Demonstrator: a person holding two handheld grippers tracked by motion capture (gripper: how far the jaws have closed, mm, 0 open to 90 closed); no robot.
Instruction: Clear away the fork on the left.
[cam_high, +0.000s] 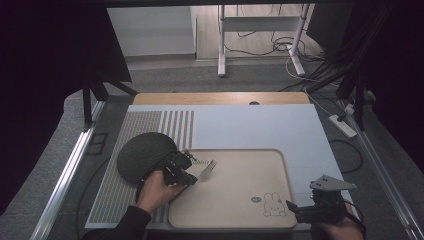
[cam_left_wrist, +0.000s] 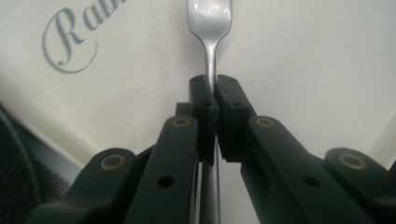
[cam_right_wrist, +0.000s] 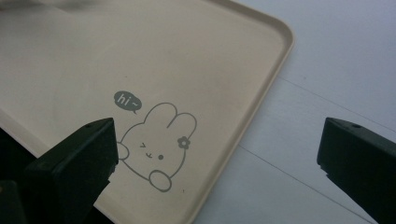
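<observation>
Left gripper view shows the left hand-held gripper (cam_left_wrist: 214, 100) clamped on a fork (cam_left_wrist: 211, 28) above the tray (cam_left_wrist: 303, 60). Over the tray's corner, the right hand-held gripper (cam_right_wrist: 217, 154) gapes wide with nothing between its jaws.

The high view looks forward and down on the whole surface (cam_high: 260, 125) from above the person's side. Each gripper view sits close over the beige tray (cam_high: 240, 200); the right gripper (cam_right_wrist: 217, 163) camera shares its rabbit drawing (cam_right_wrist: 156, 144) with the high view.
</observation>
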